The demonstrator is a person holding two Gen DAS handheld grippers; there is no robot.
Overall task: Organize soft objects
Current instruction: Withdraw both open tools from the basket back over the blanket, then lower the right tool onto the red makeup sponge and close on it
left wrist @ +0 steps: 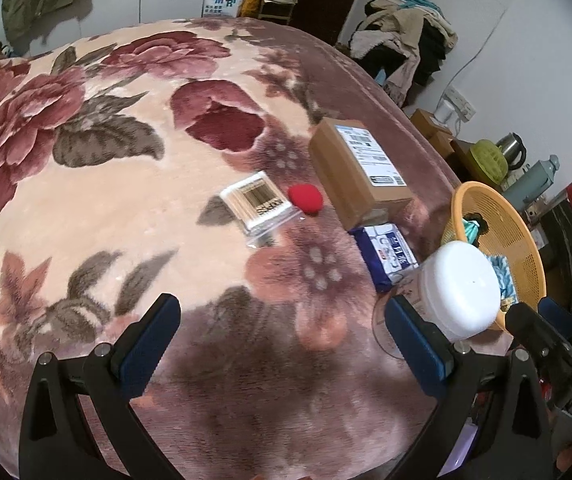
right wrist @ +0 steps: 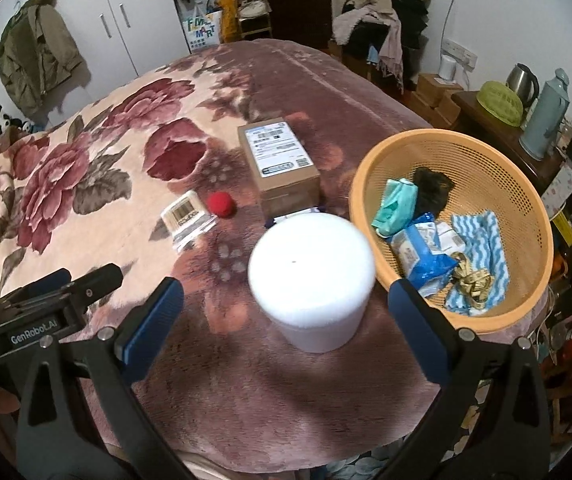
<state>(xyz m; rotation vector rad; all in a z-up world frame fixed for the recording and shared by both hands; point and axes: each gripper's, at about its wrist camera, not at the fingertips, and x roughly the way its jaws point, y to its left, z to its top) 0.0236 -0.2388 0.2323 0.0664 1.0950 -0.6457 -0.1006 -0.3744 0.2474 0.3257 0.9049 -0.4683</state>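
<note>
A red soft ball [left wrist: 305,199] [right wrist: 221,203] lies on the floral blanket beside a clear box of cotton swabs [left wrist: 257,204] [right wrist: 187,216]. A blue tissue pack [left wrist: 387,256] lies in front of a cardboard box [left wrist: 360,170] [right wrist: 278,166]. An orange basket [right wrist: 518,184] [left wrist: 502,224] at the right holds a teal cloth [right wrist: 394,204], a blue wipes pack [right wrist: 422,252], a striped cloth [right wrist: 482,248], a tape measure [right wrist: 471,280] and a dark item. My left gripper [left wrist: 282,340] is open and empty above the blanket. My right gripper [right wrist: 286,328] is open, above a white-lidded jar [right wrist: 312,276] [left wrist: 462,290].
The bed's edge runs along the right. Beyond it are a side table with a kettle [right wrist: 522,80], a thermos [right wrist: 546,116] and a green cover [right wrist: 500,98]. Piled clothes [right wrist: 382,12] and a wardrobe with a hanging coat [right wrist: 36,56] stand at the back.
</note>
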